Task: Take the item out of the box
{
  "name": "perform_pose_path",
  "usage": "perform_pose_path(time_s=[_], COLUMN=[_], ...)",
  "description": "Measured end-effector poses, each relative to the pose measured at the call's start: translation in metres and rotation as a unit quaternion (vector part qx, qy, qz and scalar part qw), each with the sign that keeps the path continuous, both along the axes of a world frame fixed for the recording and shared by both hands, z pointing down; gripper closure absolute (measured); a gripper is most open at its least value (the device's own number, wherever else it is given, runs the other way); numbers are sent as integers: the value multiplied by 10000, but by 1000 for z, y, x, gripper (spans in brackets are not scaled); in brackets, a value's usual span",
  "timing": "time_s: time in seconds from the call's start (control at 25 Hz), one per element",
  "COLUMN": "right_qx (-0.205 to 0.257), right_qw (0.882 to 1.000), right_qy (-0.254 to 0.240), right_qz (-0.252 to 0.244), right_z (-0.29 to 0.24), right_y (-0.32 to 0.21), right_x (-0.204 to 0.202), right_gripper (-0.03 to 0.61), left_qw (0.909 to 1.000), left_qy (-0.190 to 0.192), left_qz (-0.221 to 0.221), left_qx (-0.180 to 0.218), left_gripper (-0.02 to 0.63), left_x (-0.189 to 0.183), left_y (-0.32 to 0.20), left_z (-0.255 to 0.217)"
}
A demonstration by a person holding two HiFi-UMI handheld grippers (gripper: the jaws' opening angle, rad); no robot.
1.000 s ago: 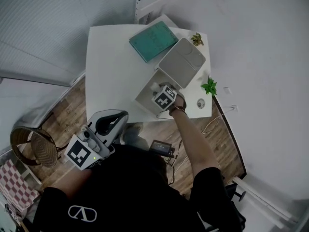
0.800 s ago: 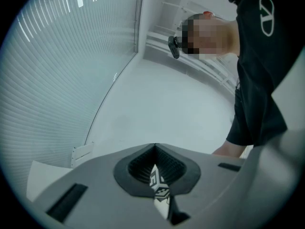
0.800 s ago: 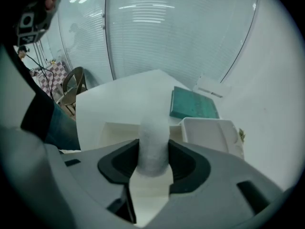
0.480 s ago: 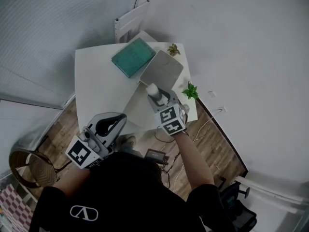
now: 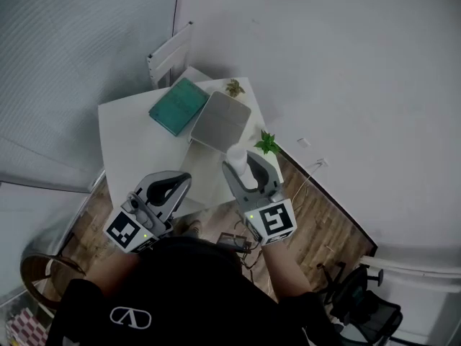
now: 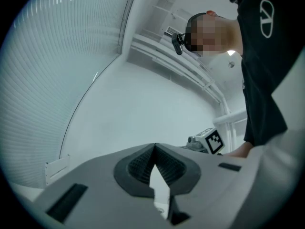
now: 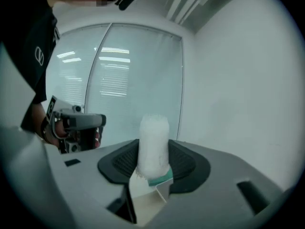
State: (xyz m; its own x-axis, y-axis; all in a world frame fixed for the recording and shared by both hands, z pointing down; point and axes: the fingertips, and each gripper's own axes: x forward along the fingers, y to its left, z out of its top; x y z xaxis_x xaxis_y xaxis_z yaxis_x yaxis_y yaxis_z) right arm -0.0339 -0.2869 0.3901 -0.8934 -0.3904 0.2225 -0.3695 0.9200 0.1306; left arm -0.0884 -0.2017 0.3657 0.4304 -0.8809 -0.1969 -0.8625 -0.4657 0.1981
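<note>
Since the earlier frame my right gripper (image 5: 241, 163) rises clear of the box (image 5: 220, 117), jaws clamped on the bottle (image 7: 154, 149), left gripper (image 6: 153, 151) closed empty; extraction looks complete, so next I judge a clear table (image 5: 130, 135) spot is needed.

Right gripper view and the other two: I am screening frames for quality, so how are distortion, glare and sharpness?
Right gripper view: black fisheye corners, ceiling lights mirrored in the glass wall, the white item between the jaws slightly soft. Left gripper view: black corners, strongly bowed lines. Head view: dim, evenly lit, walls curving around the table.
</note>
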Motion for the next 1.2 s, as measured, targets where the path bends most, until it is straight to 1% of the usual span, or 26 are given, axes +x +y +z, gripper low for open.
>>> perform_pose_path(time_s=[0.16, 0.28, 0.4, 0.56, 0.72, 0.8, 1.0, 1.2], right_qx=[254, 130, 72, 27, -372, -492, -343, -339], right_qw=[9972, 9931, 9896, 9867, 9817, 9791, 9780, 9765], right_qy=[-660, -1115, -1382, -1561, -1809, -1909, -1987, -2026], right_qz=[235, 335, 392, 461, 472, 503, 538, 649], right_z=[-26, -35, -39, -39, -28, -23, -24, -23], right_y=[9, 12, 17, 22, 23, 22, 23, 20], right_x=[23, 37, 46, 52, 52, 53, 56, 57], right_gripper=[391, 391, 391, 391, 391, 391, 393, 394], left_qw=[9998, 9995, 9991, 9988, 9987, 9986, 9981, 9979], left_qy=[-111, -118, -160, -208, -230, -238, -387, -435], left_qz=[168, 288, 375, 417, 450, 461, 478, 460], left_qx=[44, 79, 65, 119, 68, 65, 90, 100], left_gripper=[609, 609, 609, 609, 609, 609, 609, 609], left_x=[14, 24, 28, 31, 31, 31, 34, 34], left_y=[-9, -16, -21, -28, -32, -33, -36, -36], left_z=[-5, -9, -9, -10, -6, -5, -4, -2])
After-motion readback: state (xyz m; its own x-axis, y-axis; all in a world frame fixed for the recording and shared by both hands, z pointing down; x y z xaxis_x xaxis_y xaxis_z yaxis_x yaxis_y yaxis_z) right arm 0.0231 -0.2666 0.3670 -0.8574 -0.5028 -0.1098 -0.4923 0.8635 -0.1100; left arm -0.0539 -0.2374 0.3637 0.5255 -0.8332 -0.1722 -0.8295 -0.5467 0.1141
